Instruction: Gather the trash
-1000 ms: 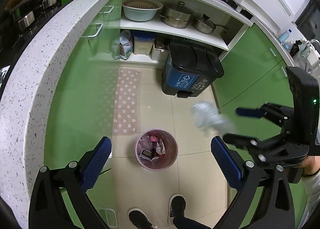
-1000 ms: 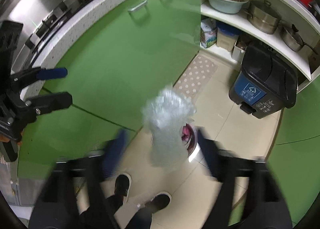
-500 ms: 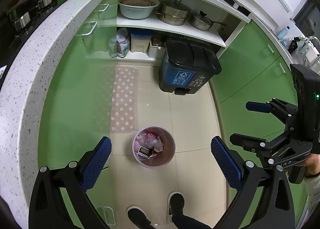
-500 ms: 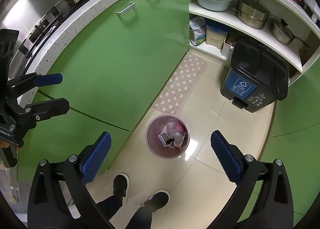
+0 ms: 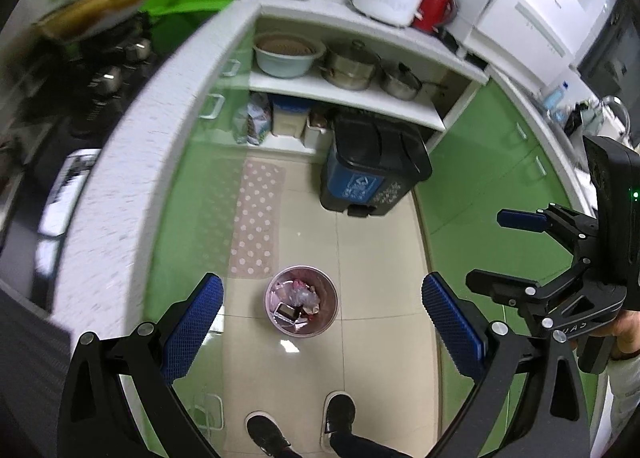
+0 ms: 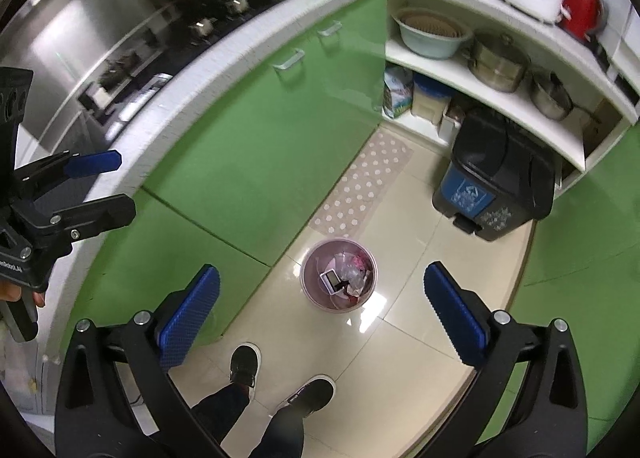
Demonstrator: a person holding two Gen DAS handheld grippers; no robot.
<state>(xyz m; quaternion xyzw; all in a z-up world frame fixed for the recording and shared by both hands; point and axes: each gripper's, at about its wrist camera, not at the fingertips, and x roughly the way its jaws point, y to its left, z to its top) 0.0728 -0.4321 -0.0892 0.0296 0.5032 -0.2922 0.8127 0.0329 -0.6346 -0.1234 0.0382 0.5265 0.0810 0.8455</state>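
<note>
A small pink waste bin point(image 5: 301, 301) stands on the tiled floor far below, holding crumpled clear plastic and other trash; it also shows in the right wrist view point(image 6: 338, 275). My left gripper point(image 5: 322, 322) is open and empty, high above the bin. My right gripper point(image 6: 322, 312) is open and empty too, also above the bin. The right gripper shows at the right edge of the left wrist view point(image 5: 520, 250), and the left gripper at the left edge of the right wrist view point(image 6: 94, 188).
A black and blue pedal bin point(image 5: 372, 170) stands by the open shelves with pots point(image 5: 352, 66) and a bowl. A dotted mat point(image 5: 258, 214) lies along the green cabinets. A white speckled counter point(image 5: 120, 186) curves on the left. The person's shoes point(image 5: 300, 424) are below.
The clear plastic bundle that was falling from the right gripper one second ago now lies in the pink bin. Both grippers have risen and tilted up, showing more of the counter.
</note>
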